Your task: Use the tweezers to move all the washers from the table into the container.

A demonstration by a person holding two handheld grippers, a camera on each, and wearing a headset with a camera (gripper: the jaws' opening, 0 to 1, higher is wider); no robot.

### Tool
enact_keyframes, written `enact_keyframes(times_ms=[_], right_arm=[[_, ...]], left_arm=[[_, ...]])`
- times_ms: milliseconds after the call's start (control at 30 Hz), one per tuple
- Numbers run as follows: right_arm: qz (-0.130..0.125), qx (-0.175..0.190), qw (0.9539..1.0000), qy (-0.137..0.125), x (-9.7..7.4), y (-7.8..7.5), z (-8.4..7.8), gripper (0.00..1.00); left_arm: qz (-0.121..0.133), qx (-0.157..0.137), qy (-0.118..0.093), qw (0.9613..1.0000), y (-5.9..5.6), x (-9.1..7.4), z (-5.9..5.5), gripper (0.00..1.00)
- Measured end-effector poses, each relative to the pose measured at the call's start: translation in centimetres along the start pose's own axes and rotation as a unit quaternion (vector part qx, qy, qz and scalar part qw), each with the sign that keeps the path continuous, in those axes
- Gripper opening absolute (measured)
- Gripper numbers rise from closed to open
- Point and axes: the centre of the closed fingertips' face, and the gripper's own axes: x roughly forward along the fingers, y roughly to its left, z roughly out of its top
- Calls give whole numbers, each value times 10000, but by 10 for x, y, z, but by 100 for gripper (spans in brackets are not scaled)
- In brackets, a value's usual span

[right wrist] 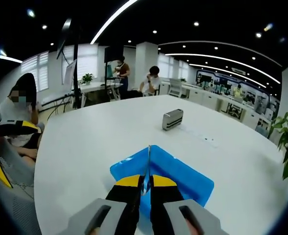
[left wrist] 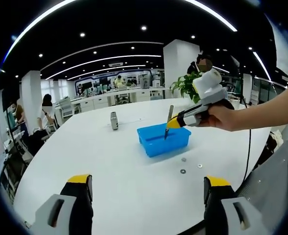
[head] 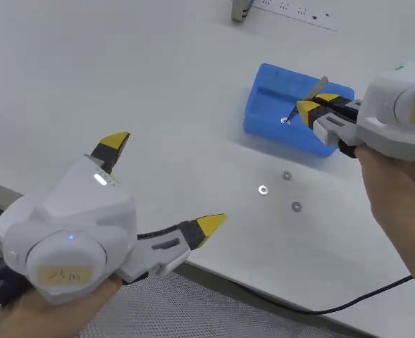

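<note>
Three small metal washers (head: pixel 263 189) (left wrist: pixel 183 171) lie on the white table just in front of the blue container (head: pixel 267 105) (left wrist: pixel 156 143) (right wrist: pixel 188 181). My right gripper (head: pixel 307 109) (left wrist: pixel 173 123) (right wrist: pixel 144 182) is shut on thin metal tweezers (head: pixel 316 90) (left wrist: pixel 168 122) (right wrist: pixel 148 164), whose tips point down into the container. A small shiny speck sits at the tips; I cannot tell whether it is a held washer. My left gripper (head: pixel 163 184) (left wrist: pixel 147 188) hovers open near the table's front edge, well left of the washers, with nothing between its jaws.
A grey metal block (head: pixel 241 8) (left wrist: pixel 114 120) (right wrist: pixel 173 119) and a white power strip (head: pixel 299 10) sit at the far side. A black cable (head: pixel 334 303) runs along the table's near edge. People sit and stand at other tables in the background.
</note>
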Motion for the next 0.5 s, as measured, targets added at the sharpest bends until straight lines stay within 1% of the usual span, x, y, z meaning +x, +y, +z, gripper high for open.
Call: enact_keyframes(times_ms=[233,367,500], right_arm=[[-34,30,9999,102,11,-4,-10,2],[-14,73,9999,142,13,-4,-13,3],[6,5,9998,216,14,-3,-18,3]], left_arm=[[11,49,61,10000,0,1,-3,98],[8,33,66,10000,1,1,-3,97],[1,74,110,9999,0,2,-5,96]])
